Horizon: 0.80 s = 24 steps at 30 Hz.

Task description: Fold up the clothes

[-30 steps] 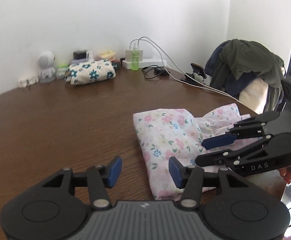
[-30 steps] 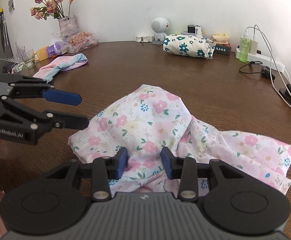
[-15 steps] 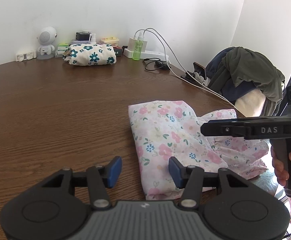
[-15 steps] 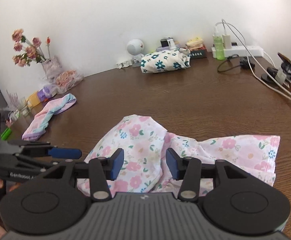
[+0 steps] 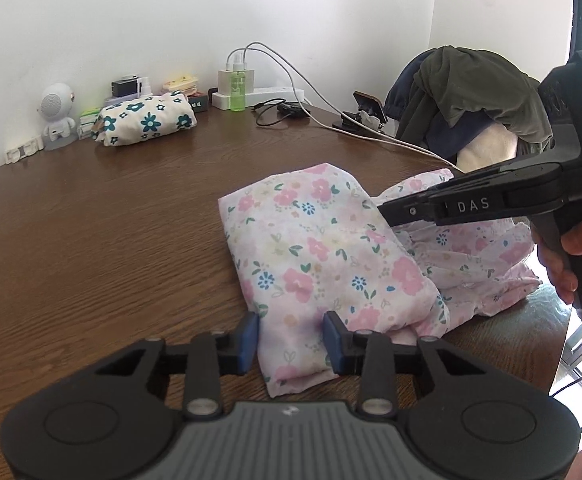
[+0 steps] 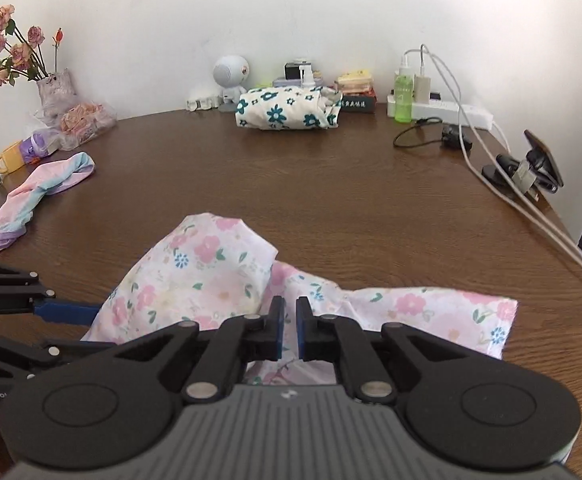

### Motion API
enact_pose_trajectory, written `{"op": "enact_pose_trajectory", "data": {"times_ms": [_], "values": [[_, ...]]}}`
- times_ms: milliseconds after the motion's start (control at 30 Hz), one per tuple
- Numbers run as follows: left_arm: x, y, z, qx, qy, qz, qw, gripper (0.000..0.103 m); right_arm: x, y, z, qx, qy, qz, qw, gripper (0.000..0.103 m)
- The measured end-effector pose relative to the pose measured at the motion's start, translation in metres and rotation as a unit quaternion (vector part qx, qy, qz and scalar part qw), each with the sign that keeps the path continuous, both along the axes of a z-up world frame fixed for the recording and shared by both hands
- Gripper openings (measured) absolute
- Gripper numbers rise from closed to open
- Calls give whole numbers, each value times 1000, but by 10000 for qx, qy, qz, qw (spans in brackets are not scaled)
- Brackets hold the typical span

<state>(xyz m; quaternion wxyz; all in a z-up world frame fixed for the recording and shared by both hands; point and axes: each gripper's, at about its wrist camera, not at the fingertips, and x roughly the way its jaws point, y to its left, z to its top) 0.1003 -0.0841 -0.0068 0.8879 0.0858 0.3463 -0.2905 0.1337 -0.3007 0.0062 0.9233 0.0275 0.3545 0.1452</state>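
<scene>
Jaws of the left gripper (image 5: pixel 291 338) are spread astride the near end of the pink floral garment (image 5: pixel 323 256), while the right gripper (image 6: pixel 288 328) is nearly shut, seemingly pinching cloth. A fold is being set up near the table's (image 5: pixel 91 240) front edge; a joint lift is called for next. Actual contact is hidden.

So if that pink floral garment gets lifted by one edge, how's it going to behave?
The pink floral garment is probably floppy: it lies in soft rumpled folds on the table, so it would likely drape and unfold. It looks thin, so probably light. The right gripper, nearly closed on a bunched part, may drag only that layer.
</scene>
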Motion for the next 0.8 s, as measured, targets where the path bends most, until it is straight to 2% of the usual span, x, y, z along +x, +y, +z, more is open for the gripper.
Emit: {"op": "enact_pose_trajectory", "data": {"times_ms": [67, 100, 167, 233, 300, 367, 467, 600, 667, 700, 800], "values": [[0, 0, 0, -17, 6, -6, 10000, 34, 2, -12, 0, 611, 73, -124, 9980, 11], [0, 1, 0, -23, 9, -1, 10000, 34, 2, -19, 1, 919, 56, -202, 9955, 19], [1, 2, 0, -34, 16, 8, 10000, 35, 2, -29, 3, 1388, 61, -317, 9898, 25], [1, 3, 0, -45, 23, 18, 10000, 35, 0, -33, 3, 1654, 58, -301, 9858, 25], [1, 2, 0, -43, 30, 17, 10000, 35, -6, -33, 4, 1699, -15, -230, 9852, 25], [1, 2, -1, -38, 34, 14, 10000, 35, -14, -24, 7, 1442, -187, 2, 9894, 26], [2, 1, 0, -10, 29, 11, 10000, 35, -20, -1, 6, 876, -164, 564, 9944, 26], [3, 3, 0, -57, 61, 56, 9999, 39, -21, 25, -6, -113, -82, 977, 9951, 25], [5, 8, 1, -127, 95, 163, 9997, 49, -21, 28, -8, -255, -68, 1038, 9943, 25], [6, 10, 1, -179, 118, 218, 9995, 50, -20, 27, -8, -255, -26, 1031, 9943, 25], [14, 21, 1, -677, 443, 366, 9960, 53, -18, 19, -13, -154, 129, 949, 9953, 28]]}}
